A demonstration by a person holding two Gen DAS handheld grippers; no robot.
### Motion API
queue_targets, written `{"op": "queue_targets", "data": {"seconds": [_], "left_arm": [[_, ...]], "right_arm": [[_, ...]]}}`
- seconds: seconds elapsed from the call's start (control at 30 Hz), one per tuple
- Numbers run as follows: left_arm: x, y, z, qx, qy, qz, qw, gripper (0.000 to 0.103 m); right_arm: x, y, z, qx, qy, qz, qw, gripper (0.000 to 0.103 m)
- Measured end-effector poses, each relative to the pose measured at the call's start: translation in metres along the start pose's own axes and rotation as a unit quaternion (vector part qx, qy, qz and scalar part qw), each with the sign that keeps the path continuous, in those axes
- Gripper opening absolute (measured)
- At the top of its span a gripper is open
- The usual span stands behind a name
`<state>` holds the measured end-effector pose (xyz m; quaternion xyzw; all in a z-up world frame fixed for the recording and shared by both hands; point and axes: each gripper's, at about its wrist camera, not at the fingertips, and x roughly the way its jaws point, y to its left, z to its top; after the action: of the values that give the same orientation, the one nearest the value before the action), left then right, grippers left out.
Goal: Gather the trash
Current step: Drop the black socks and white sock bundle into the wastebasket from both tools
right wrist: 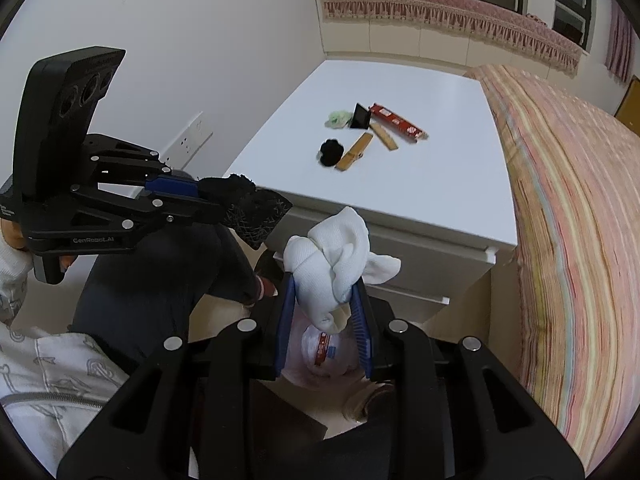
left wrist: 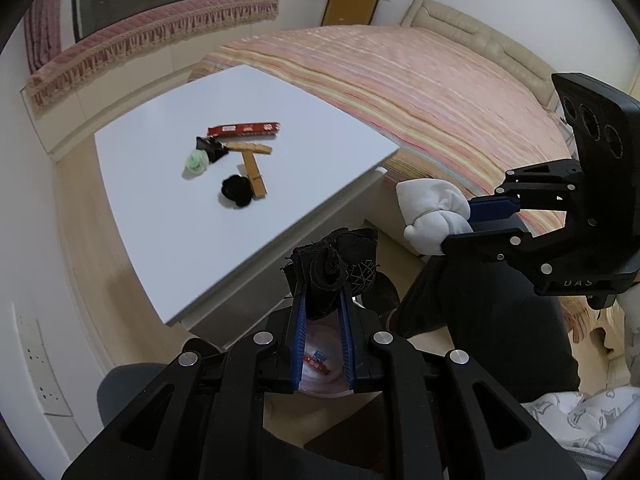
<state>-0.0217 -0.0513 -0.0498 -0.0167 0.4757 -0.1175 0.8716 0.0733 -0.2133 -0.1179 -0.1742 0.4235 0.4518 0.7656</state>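
Note:
My left gripper (left wrist: 323,300) is shut on a black sock (left wrist: 340,264), held in the air off the white table's near corner; it also shows in the right wrist view (right wrist: 248,200). My right gripper (right wrist: 326,292) is shut on a white sock (right wrist: 334,264), also seen in the left wrist view (left wrist: 434,210). Below both grippers sits a pink bag (right wrist: 320,354) with wrappers inside. On the white table (left wrist: 168,220) lie a red wrapper (left wrist: 244,129), a green crumpled scrap (left wrist: 196,163), a black packet (left wrist: 210,148), a black ball (left wrist: 237,191) and two wooden clothespins (left wrist: 254,174).
A bed with a striped pink cover (left wrist: 420,92) stands right of the table. A fringed window ledge (left wrist: 140,36) runs behind. A wall socket (left wrist: 40,372) is at the left. The person's dark-trousered legs (left wrist: 492,304) are under the grippers.

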Motion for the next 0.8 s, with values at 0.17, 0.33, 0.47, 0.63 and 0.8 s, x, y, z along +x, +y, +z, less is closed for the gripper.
{"op": "queue_targets", "data": {"seconds": [0.17, 0.33, 0.47, 0.63, 0.8], "left_arm": [[0.002, -0.006, -0.004, 0.006, 0.009, -0.004, 0.9999, 0.017], [0.004, -0.006, -0.005, 0.006, 0.006, -0.004, 1.0000, 0.063], [0.001, 0.000, -0.004, -0.007, -0.010, 0.007, 0.9999, 0.086], [-0.004, 0.006, -0.003, -0.018, -0.020, 0.020, 0.9995, 0.096], [-0.008, 0.009, -0.002, -0.022, -0.027, 0.029, 0.9990, 0.096]], "right_arm": [[0.004, 0.004, -0.005, -0.003, 0.010, 0.011, 1.000, 0.033], [0.006, 0.003, -0.008, -0.004, 0.012, 0.006, 1.000, 0.079], [0.006, 0.000, -0.009, 0.003, 0.012, -0.007, 1.000, 0.096], [0.007, -0.005, -0.008, 0.017, 0.013, -0.015, 1.000, 0.100], [0.010, -0.005, -0.007, 0.020, 0.019, -0.017, 0.999, 0.100]]}}
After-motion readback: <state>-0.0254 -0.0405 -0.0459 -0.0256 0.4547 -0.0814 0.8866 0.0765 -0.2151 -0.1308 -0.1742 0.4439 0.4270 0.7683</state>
